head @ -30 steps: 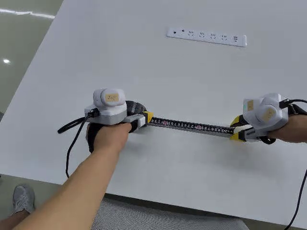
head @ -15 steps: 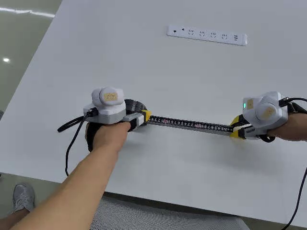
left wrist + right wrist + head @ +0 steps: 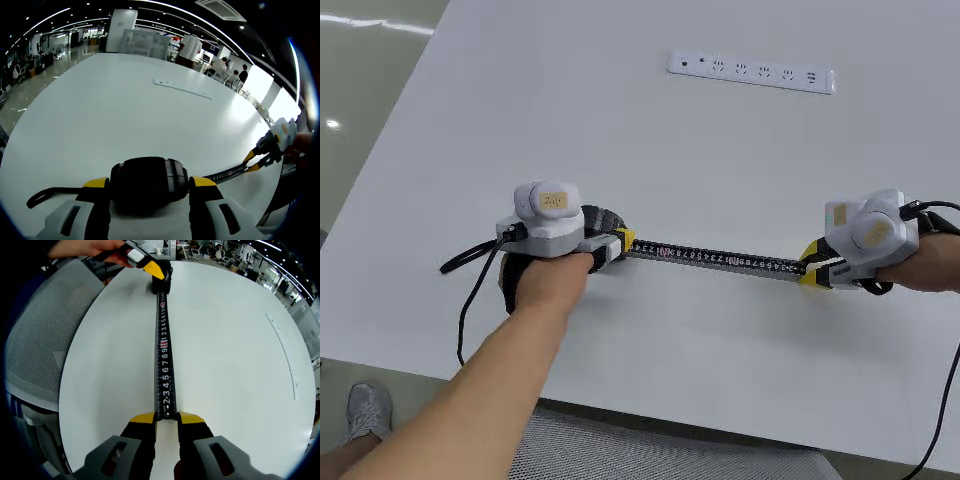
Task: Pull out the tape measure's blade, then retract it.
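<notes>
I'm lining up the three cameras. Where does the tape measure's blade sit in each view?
Head view: blade runs across the centre, left to right.
Left gripper view: blade lower right, slanting up rightwards.
Right gripper view: blade straight up the middle.
Shared landmark: the power strip.

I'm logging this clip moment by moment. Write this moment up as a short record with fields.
left gripper: shut on tape measure case
right gripper: shut on blade at its free end
blade: pulled out, straight between the grippers, numbers facing up
table: white, power strip at the far side
task stage: blade out, not yet retracted
</notes>
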Tool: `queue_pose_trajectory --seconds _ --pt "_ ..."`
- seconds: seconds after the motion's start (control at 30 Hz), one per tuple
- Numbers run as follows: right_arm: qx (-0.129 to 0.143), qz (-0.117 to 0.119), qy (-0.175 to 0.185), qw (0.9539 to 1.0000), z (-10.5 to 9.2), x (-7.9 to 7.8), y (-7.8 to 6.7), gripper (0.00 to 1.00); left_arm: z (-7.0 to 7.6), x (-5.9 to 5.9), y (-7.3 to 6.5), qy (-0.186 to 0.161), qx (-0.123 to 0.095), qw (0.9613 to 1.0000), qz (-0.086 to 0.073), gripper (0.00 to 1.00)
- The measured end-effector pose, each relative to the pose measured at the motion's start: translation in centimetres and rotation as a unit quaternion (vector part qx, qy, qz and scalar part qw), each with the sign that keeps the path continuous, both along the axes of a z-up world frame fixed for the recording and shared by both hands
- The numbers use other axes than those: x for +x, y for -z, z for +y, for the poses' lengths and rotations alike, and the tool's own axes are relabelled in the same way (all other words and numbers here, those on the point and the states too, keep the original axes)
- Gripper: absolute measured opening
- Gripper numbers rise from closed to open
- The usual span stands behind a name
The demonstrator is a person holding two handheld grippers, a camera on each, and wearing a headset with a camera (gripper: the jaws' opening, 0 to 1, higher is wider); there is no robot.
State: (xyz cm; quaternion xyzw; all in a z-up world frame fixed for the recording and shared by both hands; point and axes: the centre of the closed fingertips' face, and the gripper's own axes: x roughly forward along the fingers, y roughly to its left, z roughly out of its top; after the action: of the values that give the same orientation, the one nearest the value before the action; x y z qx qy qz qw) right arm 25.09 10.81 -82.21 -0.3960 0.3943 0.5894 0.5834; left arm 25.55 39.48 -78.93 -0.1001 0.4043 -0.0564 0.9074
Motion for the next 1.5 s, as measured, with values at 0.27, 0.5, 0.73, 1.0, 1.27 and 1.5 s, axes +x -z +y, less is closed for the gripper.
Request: queue_pose_trajectory --seconds 0.27,0.5,0.73,1.0,1.27,1.5 --pt "0.0 -0.002 -0.001 1.0 0.0 0.0 0.0 0.12 0.0 0.0 0.1 0.005 0.006 1.0 0.004 0.59" --pt "0.001 -0.001 0.001 1.0 0.0 0.0 0.1 0.12 0.0 -0.1 0.1 0.01 0.01 0.9999 0.001 0.57" --pt "0.006 -0.001 0.002 1.0 0.3 0.0 0.0 0.12 0.0 -0.1 0.1 0.014 0.01 0.9999 0.003 0.56" --pt "0.015 0.001 0.001 0.9999 1.7 0.1 0.0 0.12 0.0 -0.1 0.1 0.018 0.008 0.9998 0.005 0.56" --pt "0.018 0.007 0.001 0.9998 2.4 0.1 0.0 0.12 0.0 0.0 0.1 0.019 0.008 0.9998 0.004 0.56" --pt "0.02 0.012 0.003 0.9997 2.5 0.3 0.2 0.12 0.1 0.2 0.4 0.021 0.007 0.9998 0.003 0.56"
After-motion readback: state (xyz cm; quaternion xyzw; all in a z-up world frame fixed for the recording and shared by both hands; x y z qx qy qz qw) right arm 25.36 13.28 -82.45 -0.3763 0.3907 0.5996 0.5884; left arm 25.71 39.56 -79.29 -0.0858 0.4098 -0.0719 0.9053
